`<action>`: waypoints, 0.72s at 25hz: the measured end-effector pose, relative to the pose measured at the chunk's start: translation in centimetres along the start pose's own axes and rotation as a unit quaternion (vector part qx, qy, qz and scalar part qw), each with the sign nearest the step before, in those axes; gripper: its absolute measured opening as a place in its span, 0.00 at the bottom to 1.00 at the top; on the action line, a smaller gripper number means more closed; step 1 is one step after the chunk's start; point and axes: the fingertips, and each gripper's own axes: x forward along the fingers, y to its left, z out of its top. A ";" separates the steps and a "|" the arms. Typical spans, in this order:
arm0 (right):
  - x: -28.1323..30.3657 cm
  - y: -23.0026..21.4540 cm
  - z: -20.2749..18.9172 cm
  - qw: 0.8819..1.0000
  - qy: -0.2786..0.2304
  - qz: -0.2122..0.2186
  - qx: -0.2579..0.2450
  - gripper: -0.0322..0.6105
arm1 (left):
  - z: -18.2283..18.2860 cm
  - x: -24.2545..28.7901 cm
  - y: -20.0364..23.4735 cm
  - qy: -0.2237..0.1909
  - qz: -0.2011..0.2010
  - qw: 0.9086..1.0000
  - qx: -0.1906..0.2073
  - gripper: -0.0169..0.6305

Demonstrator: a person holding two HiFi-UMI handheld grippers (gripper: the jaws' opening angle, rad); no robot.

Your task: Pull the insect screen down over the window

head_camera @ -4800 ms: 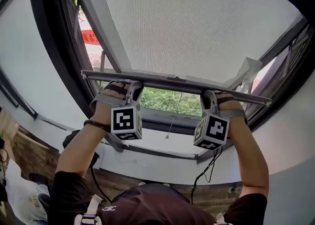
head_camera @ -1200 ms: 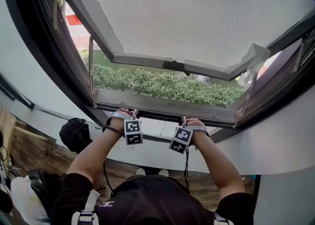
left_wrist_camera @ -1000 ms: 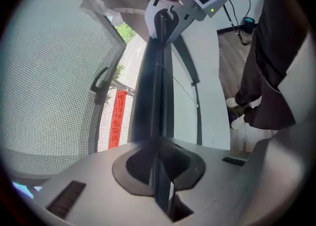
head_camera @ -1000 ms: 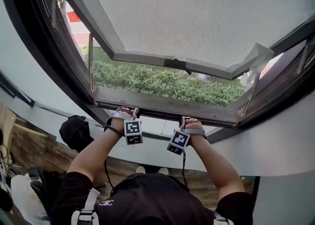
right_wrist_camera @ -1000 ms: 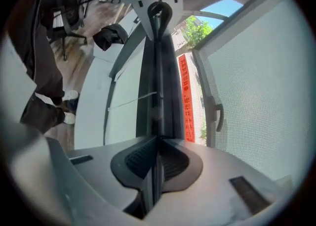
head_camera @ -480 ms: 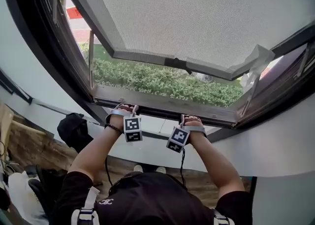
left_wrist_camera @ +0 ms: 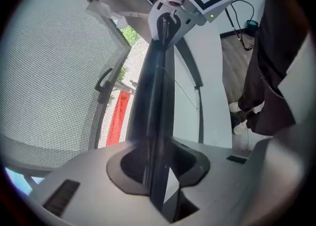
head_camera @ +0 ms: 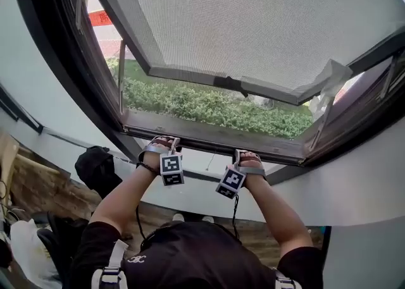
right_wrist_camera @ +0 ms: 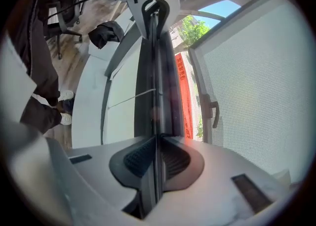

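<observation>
Two grippers sit low at the window sill (head_camera: 190, 160), side by side, near each other. The insect screen (head_camera: 253, 22) is fully drawn: mesh spans the opening, and its dark pull bar (head_camera: 205, 136) lies along the bottom of the window frame (head_camera: 57, 73), just above the sill.

Left gripper (head_camera: 166, 145): its jaws have just been opening and are now partly apart. The pull bar runs between them, with a gap showing on one side, so it has no real clamp. Right gripper (head_camera: 241, 153): its jaws have also just been opening, but only a little. They are nearly together, and in the right gripper view the pads look set against the bar's thin edge. Hedge (head_camera: 209, 105) and sash handle (head_camera: 223, 83) show through the mesh.

Handling, as a judgement:
- The bar looks stiff, light and smooth, probably metal. It is the only safe place to take hold.
- The mesh is thin and soft, and would likely stretch or tear if pinched.
- Gripping at two spaced points keeps the bar level in its side tracks; one-sided force could jam it.
- It is likely spring-rolled. If the bar isn't latched at the bottom, it may run back up on release.

The task looks about finished; whether the bar is latched can't be seen.
</observation>
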 end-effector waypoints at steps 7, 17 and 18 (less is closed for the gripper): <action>-2.9 -0.3 1.4 0.990 -0.078 0.057 0.100 0.18 | 0.6 -2.4 0.8 -0.020 -0.017 0.998 -0.063 0.18; -11.1 -7.8 1.8 0.833 -0.327 -0.032 0.445 0.06 | 2.8 -10.8 5.6 -0.267 0.006 0.868 -0.418 0.04; -12.2 -8.8 1.3 0.803 -0.350 -0.049 0.480 0.06 | 3.4 -11.9 6.4 -0.291 0.028 0.851 -0.437 0.04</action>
